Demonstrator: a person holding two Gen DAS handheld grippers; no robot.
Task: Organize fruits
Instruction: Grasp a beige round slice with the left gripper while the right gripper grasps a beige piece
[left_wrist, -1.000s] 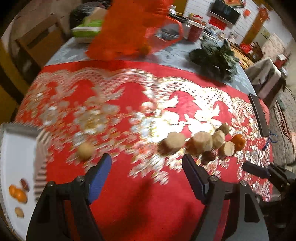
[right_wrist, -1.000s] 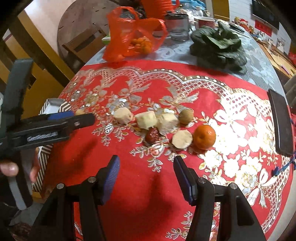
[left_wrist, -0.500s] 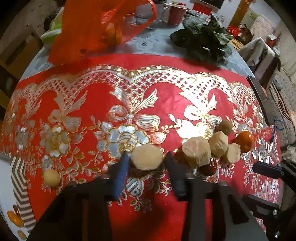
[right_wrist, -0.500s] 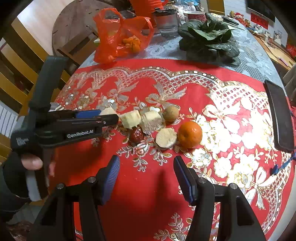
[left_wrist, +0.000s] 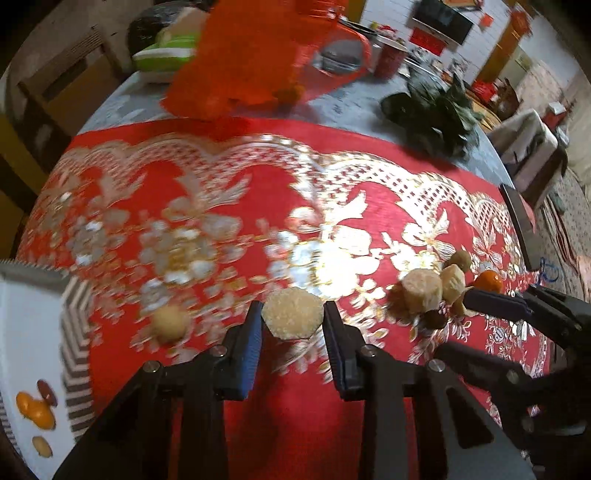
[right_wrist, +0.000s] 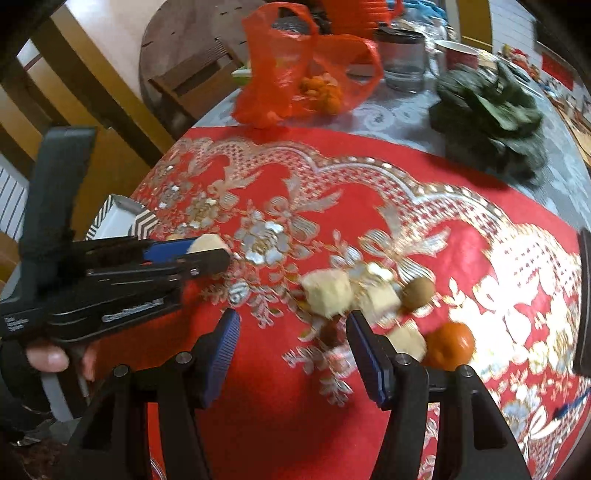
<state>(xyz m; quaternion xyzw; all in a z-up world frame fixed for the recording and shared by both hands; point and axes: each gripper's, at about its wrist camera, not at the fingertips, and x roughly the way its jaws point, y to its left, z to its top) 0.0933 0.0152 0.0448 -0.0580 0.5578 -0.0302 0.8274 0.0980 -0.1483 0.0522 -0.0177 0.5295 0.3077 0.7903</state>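
Observation:
My left gripper (left_wrist: 292, 318) is shut on a pale peeled fruit chunk (left_wrist: 292, 314) and holds it above the red cloth; it also shows in the right wrist view (right_wrist: 207, 251) with the chunk (right_wrist: 207, 243) between its pads. My right gripper (right_wrist: 293, 345) is open and empty, just in front of a cluster of fruit: pale chunks (right_wrist: 327, 295), a brown round fruit (right_wrist: 417, 292), a dark red date (right_wrist: 328, 332) and an orange tangerine (right_wrist: 450, 345). A small yellow round fruit (left_wrist: 170, 322) lies alone near the white tray (left_wrist: 29, 332), which holds small orange and brown fruits (left_wrist: 35, 406).
A red plastic bag (right_wrist: 303, 79) with oranges, a glass jar (right_wrist: 404, 61) and dark leafy greens (right_wrist: 487, 118) stand at the far side of the table. A dark phone (left_wrist: 517, 221) lies at the cloth's right edge. Wooden chairs (right_wrist: 192, 81) stand beyond the table on the left.
My left gripper closed on the pale chunk, lifted it and carried it left, away from the cluster. My right gripper moved forward toward the remaining fruit.

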